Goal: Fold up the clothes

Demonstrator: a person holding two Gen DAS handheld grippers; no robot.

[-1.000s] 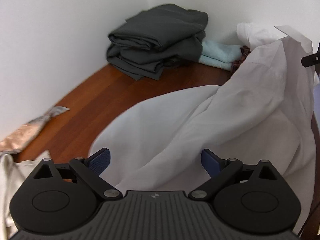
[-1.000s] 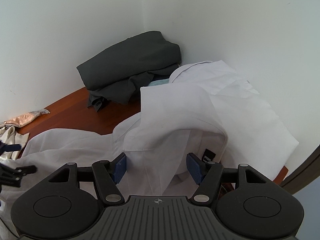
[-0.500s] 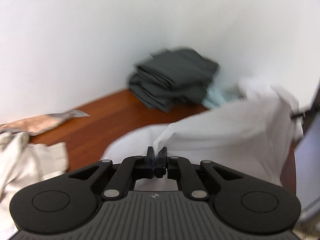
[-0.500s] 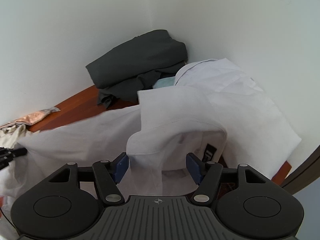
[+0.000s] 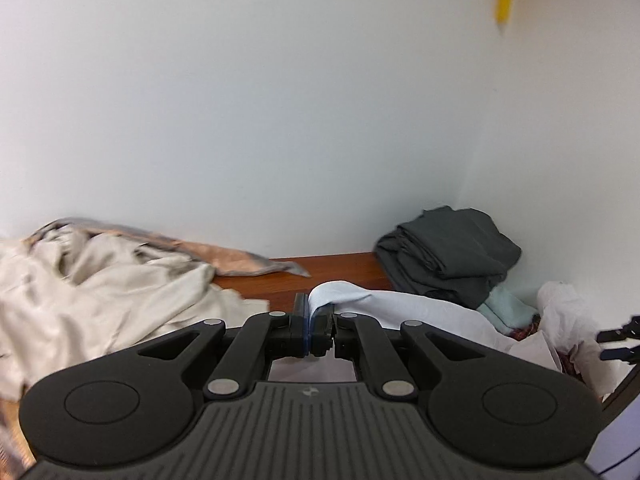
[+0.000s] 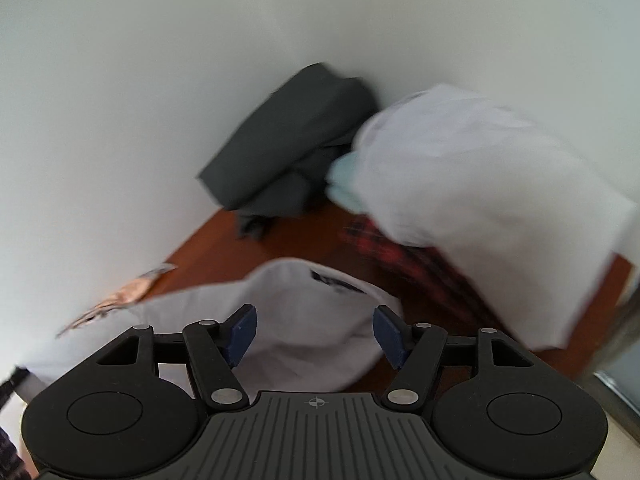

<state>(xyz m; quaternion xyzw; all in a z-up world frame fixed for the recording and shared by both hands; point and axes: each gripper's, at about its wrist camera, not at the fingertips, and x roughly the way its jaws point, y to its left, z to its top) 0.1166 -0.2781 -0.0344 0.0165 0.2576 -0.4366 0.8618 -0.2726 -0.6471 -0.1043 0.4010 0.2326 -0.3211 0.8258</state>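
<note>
My left gripper [image 5: 311, 322] is shut on an edge of the white shirt [image 5: 420, 308], which trails off to the right over the wooden table [image 5: 332, 266]. In the right wrist view the same shirt [image 6: 296, 320] lies below my right gripper [image 6: 314, 334], its collar with a dark label [image 6: 336, 282] facing up. The right gripper is open with the cloth between and under its blue pads [image 6: 240, 326], not pinched. The right gripper's tips [image 5: 618, 342] show at the right edge of the left wrist view.
A folded dark grey stack [image 5: 448, 256] sits in the wall corner, with a light blue folded cloth [image 5: 506, 306] beside it. A folded white garment [image 6: 480, 200] lies over a red plaid cloth [image 6: 384, 244]. A crumpled beige garment [image 5: 100, 288] lies at left.
My left gripper closed on the shirt edge and swung left and up, pulling the cloth. The shirt's collar dropped away from the right gripper, which stayed open. The right wrist view is blurred by motion.
</note>
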